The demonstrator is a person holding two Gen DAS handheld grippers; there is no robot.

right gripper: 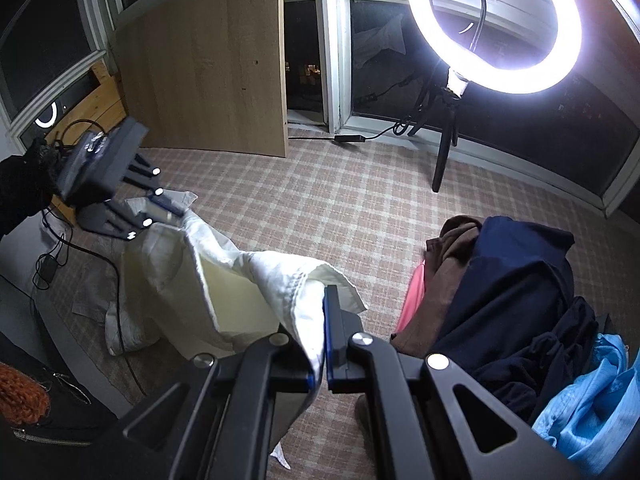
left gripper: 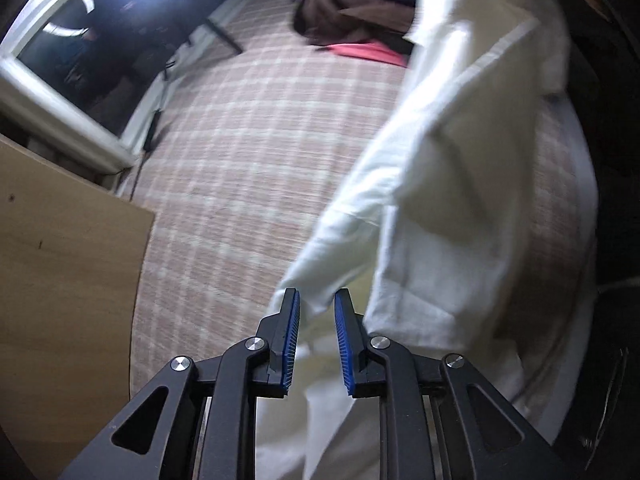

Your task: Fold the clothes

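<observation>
the right tongs (right gripper: 324,320) are clenched on an edge of the white garment (right gripper: 224,280), lifted above the checked bed cover (right gripper: 320,200); the left tongs (left gripper: 316,312) gape, though the blurred far view hints cloth at their tips. it hangs unfolded, likely needing spreading flat near the heap of clothes (right gripper: 512,288).

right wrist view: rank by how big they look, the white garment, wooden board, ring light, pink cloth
1. wooden board
2. white garment and ring light: look alike, and their nearness differs, so no ranking
3. pink cloth, mostly hidden
</observation>
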